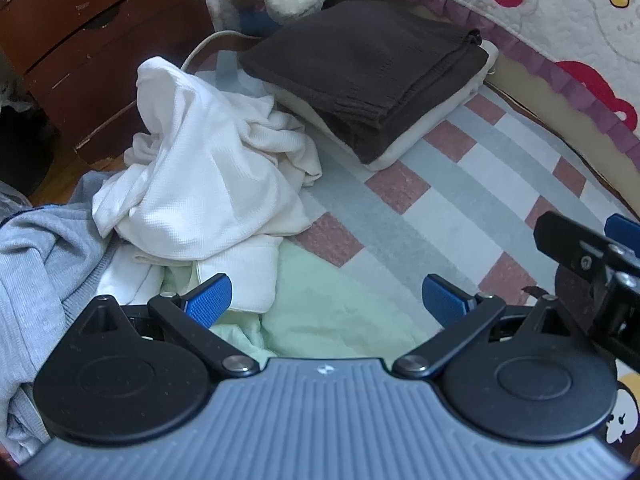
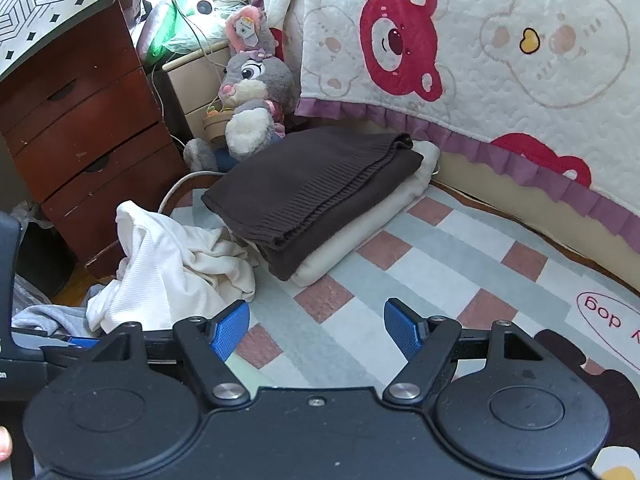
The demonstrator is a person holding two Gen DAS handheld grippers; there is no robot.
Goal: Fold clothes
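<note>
A crumpled white garment lies in a heap on the checked rug, with a grey garment to its left and a pale green cloth just in front of my left gripper. That gripper is open and holds nothing. Behind the heap, a folded dark brown knit rests on a folded cream garment. My right gripper is open and empty above the rug, with the white heap to its left and the brown knit ahead. Its fingers show at the right edge of the left wrist view.
A brown wooden chest of drawers stands at the left. A grey plush rabbit sits behind the folded stack. A quilted bedspread with red bears hangs along the right, bordering the rug.
</note>
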